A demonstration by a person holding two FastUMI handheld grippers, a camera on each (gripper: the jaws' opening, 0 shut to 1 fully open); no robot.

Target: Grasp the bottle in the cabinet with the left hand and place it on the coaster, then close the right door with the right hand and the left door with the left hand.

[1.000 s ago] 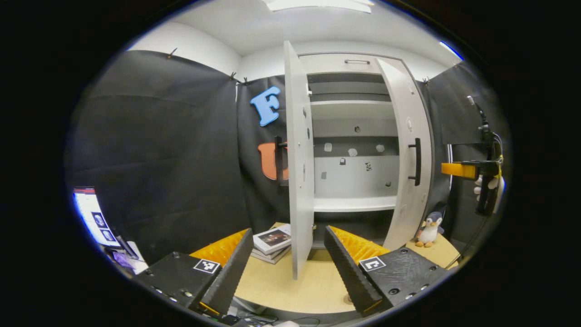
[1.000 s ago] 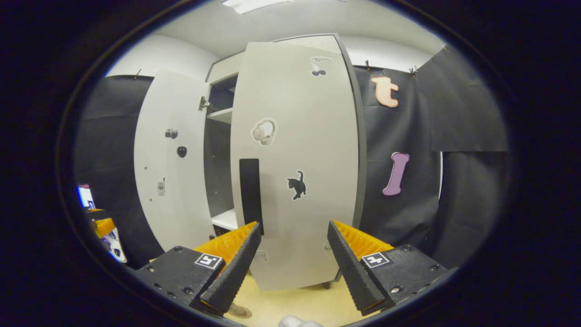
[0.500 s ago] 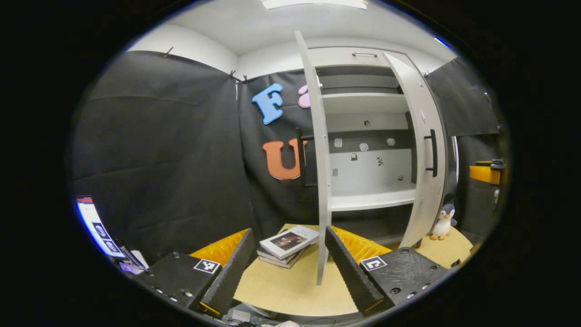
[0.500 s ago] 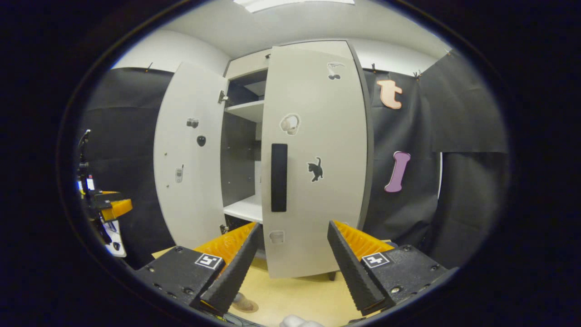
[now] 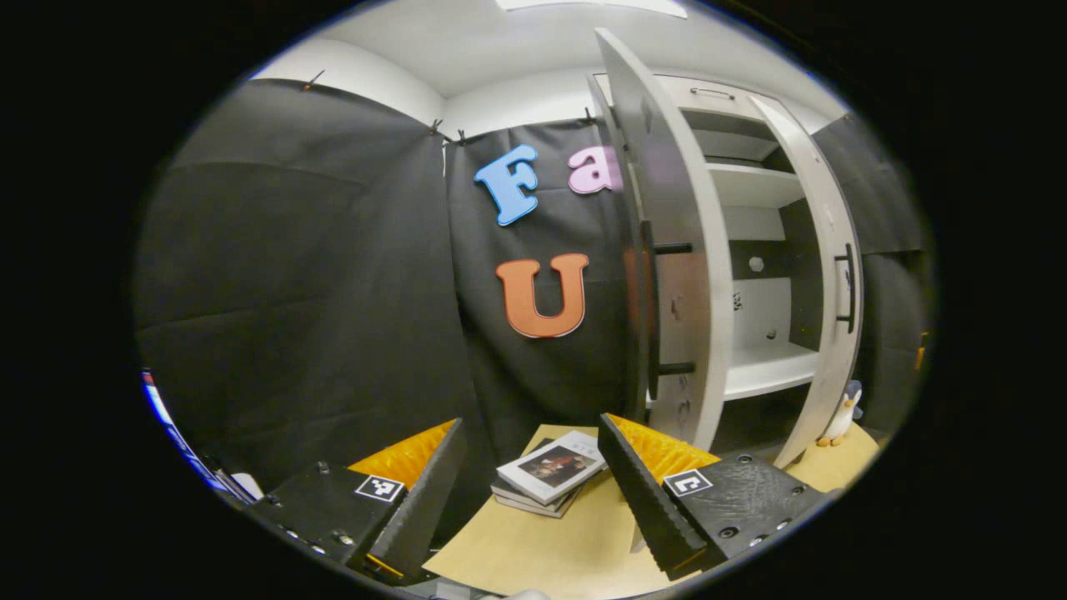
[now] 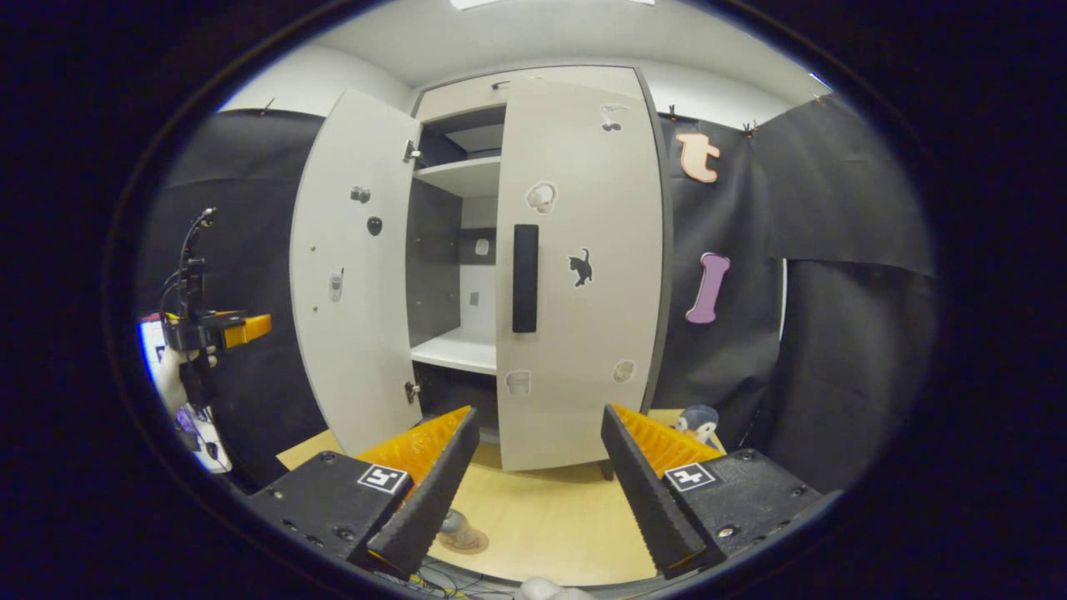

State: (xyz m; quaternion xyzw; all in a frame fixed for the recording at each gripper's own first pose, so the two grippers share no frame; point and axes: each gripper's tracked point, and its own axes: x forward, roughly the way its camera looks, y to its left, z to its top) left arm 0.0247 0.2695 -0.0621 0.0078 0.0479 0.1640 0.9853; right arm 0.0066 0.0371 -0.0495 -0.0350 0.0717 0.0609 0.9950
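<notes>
White left door (image 5: 679, 250) ajar; left hand-held gripper (image 5: 529, 492) released, facing it; right hand-held gripper (image 6: 538, 483) released.

The tall white cabinet (image 6: 467, 350) stands on the table. Its right door with black handle (image 6: 583, 275) is almost closed. The left door (image 6: 350, 275) is wide open.

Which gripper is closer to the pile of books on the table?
Left. The left gripper hangs just in front of the books, with its fingers on each side of them. The right gripper faces the right door.
</notes>
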